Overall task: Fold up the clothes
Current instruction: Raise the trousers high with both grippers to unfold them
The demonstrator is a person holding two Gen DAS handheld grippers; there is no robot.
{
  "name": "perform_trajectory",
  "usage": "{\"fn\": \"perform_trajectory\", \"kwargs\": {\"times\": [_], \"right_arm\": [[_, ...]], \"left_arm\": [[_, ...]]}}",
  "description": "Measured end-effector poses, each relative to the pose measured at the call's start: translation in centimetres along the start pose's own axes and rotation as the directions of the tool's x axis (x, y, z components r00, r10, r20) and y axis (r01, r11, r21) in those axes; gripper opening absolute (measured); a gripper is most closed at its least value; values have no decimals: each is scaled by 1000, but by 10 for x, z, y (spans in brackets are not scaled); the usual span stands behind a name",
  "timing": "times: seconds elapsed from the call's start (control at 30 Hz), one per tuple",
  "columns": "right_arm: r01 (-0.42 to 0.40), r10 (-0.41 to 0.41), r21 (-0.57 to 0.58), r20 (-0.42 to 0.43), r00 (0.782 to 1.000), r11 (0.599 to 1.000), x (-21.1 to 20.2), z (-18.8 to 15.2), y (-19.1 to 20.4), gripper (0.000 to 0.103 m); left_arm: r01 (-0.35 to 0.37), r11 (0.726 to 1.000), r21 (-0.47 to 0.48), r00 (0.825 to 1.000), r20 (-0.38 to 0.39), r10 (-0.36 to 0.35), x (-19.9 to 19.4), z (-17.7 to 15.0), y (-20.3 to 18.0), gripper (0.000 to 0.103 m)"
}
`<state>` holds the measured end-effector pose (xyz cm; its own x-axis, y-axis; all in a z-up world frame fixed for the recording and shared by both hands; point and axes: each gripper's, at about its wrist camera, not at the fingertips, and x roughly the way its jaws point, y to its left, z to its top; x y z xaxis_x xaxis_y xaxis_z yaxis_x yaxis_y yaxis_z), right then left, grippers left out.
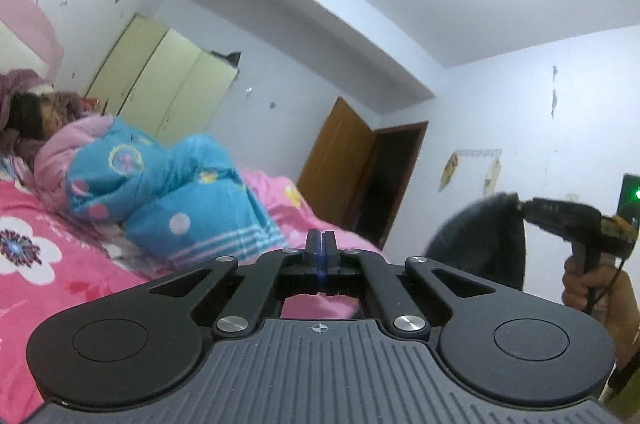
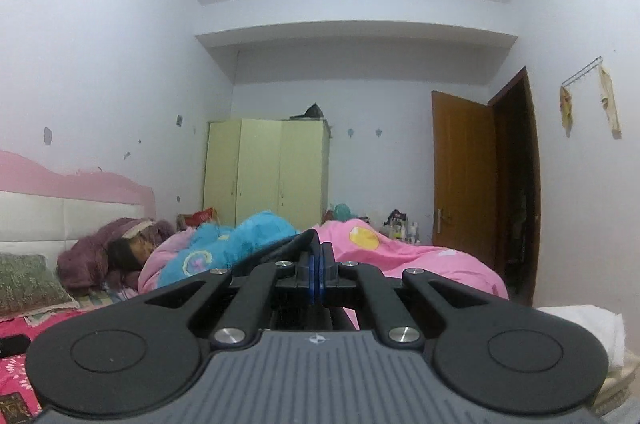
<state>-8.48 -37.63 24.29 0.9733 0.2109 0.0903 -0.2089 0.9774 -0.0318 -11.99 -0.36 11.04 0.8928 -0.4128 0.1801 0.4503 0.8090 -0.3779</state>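
Left gripper (image 1: 320, 238) closed, nothing visible between its jaws. Right gripper (image 1: 520, 208) clamps dark garment (image 1: 476, 244) (held aloft over pink bed (image 1: 60, 288)).

- Two hand-held grippers are counted: the left hand-held gripper (image 1: 320, 238), and the right hand-held gripper (image 2: 316, 250), which is also seen at 3 o'clock in the left wrist view.
- One dark garment (image 1: 480, 244) is counted, pinched at the tip of the right one.
- One hand (image 1: 580, 286) is seen on a gripper handle.
- One bed (image 1: 48, 284) is counted, at 9 o'clock.
- One blue quilt (image 1: 172, 191) and one pink quilt (image 2: 400, 256) are counted on it.
- One patterned pillow (image 2: 28, 280) is counted.
- One person (image 2: 128, 250) is seen lying down.
- One wardrobe (image 2: 264, 167) is counted; three door panels are seen on it in the left wrist view.
- One wooden door (image 2: 460, 167) is counted.
- Two items are seen hanging from one wall rack (image 2: 582, 69) at 2 o'clock.
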Motion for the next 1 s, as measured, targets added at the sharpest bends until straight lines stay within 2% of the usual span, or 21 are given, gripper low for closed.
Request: {"fn": "perform_trajectory", "kwargs": {"times": [0.07, 0.17, 0.23, 0.3, 0.37, 0.43, 0.47, 0.53, 0.63, 0.8, 0.87, 0.9, 0.93, 0.97, 1.0], "right_arm": [[-2, 2, -6, 0, 1000, 1000, -3, -1, 2, 1], [-2, 2, -19, -21, 1000, 1000, -3, -6, 6, 1], [-2, 1, -25, -38, 999, 1000, -6, -10, 7, 1], [-6, 5, -28, -49, 999, 1000, -9, -16, 10, 1], [-12, 11, -24, -56, 998, 1000, -8, -20, 11, 1], [-18, 17, -19, -62, 998, 1000, -7, -23, 12, 1], [-21, 20, -16, -64, 998, 1000, -10, -24, 13, 1], [-27, 26, -14, -66, 997, 1000, -11, -24, 13, 1], [-35, 34, -16, -59, 998, 999, -16, -22, 13, 1], [-49, 48, -21, -51, 998, 999, -22, -18, 16, 1], [-51, 50, -29, -47, 998, 998, -22, -16, 20, 1], [-53, 52, -34, -44, 998, 998, -23, -16, 22, 1], [-52, 50, -39, -42, 998, 998, -23, -16, 23, 1], [-49, 47, -45, -37, 998, 998, -24, -15, 25, 1], [-48, 46, -48, -34, 998, 998, -25, -15, 26, 1]], "left_arm": [[22, 1000, 8, 1000, -22, -22, 0, -1, -1, 0], [90, 996, -1, 990, -109, -90, 2, -14, -4, 0], [142, 990, 13, 969, -205, -136, 8, -31, -8, 1], [176, 984, 21, 941, -298, -162, 16, -55, -12, 5], [194, 981, 13, 908, -381, -174, 26, -80, -17, 19], [207, 978, 7, 880, -439, -183, 36, -104, -21, 53], [212, 977, 13, 870, -459, -182, 41, -116, -24, 58], [208, 977, 55, 866, -474, -157, 50, -135, -29, 72], [184, 980, 80, 864, -489, -123, 67, -154, -32, 78], [181, 983, -2, 862, -481, -160, 82, -161, -33, 79], [186, 982, -22, 861, -479, -173, 83, -162, -36, 75], [190, 981, -24, 860, -478, -178, 83, -162, -38, 64], [196, 980, -20, 859, -478, -182, 81, -162, -40, 48], [202, 979, -15, 859, -478, -185, 79, -161, -41, 42], [202, 979, -5, 862, -473, -180, 77, -160, -42, 29]]}}
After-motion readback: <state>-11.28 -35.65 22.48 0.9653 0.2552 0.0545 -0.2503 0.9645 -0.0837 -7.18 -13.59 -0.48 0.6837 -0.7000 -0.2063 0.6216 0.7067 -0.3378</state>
